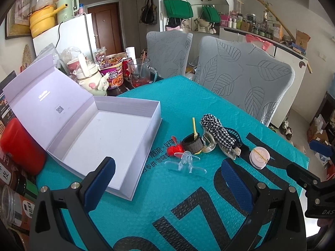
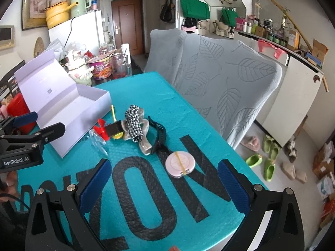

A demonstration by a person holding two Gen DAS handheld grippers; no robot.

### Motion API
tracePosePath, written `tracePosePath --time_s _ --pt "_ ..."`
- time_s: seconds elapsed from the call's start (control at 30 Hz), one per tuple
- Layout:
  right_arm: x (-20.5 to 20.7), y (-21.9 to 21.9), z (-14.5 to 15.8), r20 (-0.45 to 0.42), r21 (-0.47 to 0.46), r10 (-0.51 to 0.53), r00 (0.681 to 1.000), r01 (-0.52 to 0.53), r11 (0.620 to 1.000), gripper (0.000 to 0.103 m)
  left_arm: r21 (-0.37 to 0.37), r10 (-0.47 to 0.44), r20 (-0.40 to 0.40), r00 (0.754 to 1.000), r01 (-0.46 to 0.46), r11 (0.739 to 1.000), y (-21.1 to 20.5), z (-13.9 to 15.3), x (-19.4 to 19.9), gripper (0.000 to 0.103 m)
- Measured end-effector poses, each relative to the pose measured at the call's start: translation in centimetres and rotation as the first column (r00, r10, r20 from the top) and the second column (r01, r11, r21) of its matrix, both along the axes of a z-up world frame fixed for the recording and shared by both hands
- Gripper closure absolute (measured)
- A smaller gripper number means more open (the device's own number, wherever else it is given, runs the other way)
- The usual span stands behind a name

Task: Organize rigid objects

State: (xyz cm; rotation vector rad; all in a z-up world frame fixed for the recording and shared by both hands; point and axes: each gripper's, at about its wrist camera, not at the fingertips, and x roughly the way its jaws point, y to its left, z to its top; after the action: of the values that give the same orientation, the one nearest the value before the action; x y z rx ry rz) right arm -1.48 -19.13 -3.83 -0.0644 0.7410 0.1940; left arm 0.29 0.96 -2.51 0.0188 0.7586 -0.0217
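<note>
So I hold both the left gripper (image 1: 167, 186) and right gripper (image 2: 165, 179) spread wide and empty above the teal mat (image 1: 188, 198), since the clustered hair clips (image 1: 188, 148) lie beside the open white box (image 1: 104, 142), awaiting packing.

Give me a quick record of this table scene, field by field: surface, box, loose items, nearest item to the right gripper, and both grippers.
surface: teal mat with black lettering
box: white box, lid open, nothing inside, left of the items
loose items: clear clip, red clip, black ring, checkered scrunchie, black claw clip, pink compact
nearest to right gripper: pink compact, with a yellow band across it
left gripper: jaws open, holding nothing
right gripper: jaws open, holding nothing
</note>
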Motion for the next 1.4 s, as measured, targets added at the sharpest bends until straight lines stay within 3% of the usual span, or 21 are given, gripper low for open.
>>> tracePosePath --time_s 0.47,0.97,1.2,1.4 --pt "1.9 -2.2 -3.0 -0.050 0.098 0.053 0.997 -0.048 0.994 0.000 -0.125 -0.008 -0.059 0.998 0.000 0.992 -0.9 -3.5 0.4 0.000" --pt "4.6 -2.8 -6.1 -0.086 0.093 0.106 0.991 -0.098 0.991 0.000 -0.100 -0.072 -0.116 0.991 0.061 0.993 -2.2 -6.8 3.9 0.000" --pt "5.8 -3.2 -6.8 -0.096 0.101 0.090 0.991 -0.080 0.992 0.000 -0.128 -0.092 -0.159 0.983 0.072 0.989 -2.1 -8.6 5.8 0.000" --pt "6.6 -3.2 -7.0 -0.107 0.072 0.079 0.991 -0.072 0.995 0.000 -0.105 -0.129 -0.150 0.980 0.114 0.988 -2.3 -9.5 6.7 0.000"
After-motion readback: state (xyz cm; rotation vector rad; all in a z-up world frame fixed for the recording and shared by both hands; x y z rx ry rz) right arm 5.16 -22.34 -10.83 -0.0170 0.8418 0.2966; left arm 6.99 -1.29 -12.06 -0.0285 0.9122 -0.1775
